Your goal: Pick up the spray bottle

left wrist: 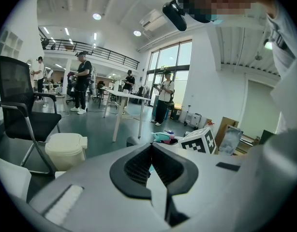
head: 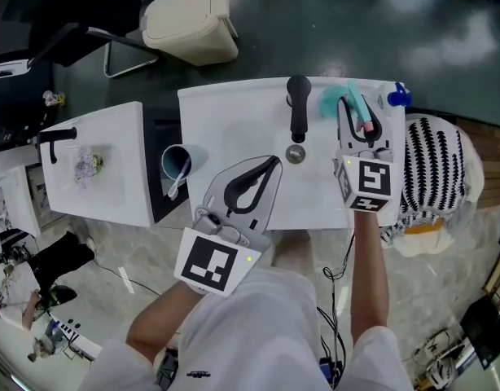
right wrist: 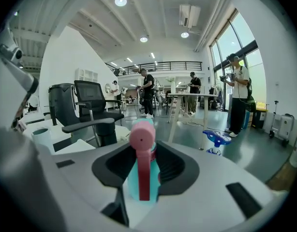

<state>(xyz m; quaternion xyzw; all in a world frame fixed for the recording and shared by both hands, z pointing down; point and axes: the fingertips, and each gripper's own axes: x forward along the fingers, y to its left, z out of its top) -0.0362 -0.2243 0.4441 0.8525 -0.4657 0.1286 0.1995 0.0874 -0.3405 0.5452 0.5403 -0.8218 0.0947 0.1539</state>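
The spray bottle (head: 352, 104) has a teal body and a pink head (right wrist: 141, 134). It stands at the far right of the white basin top (head: 225, 129), between the jaws of my right gripper (head: 356, 120). In the right gripper view the black pads (right wrist: 172, 166) sit against both sides of the teal body (right wrist: 131, 180), so that gripper is shut on the bottle. My left gripper (head: 274, 163) hovers over the basin's near edge, left of the bottle. Its tips meet, with nothing between them, as the left gripper view (left wrist: 151, 151) also shows.
A black faucet (head: 298, 104) and a round drain (head: 295, 154) lie just left of the bottle. A blue object (head: 398, 97) sits at the far right corner. A teal cup (head: 177, 163) stands left of the basin, beside a second white unit (head: 111, 186). A beige bin (head: 190, 24) and a black chair (head: 38, 15) stand beyond.
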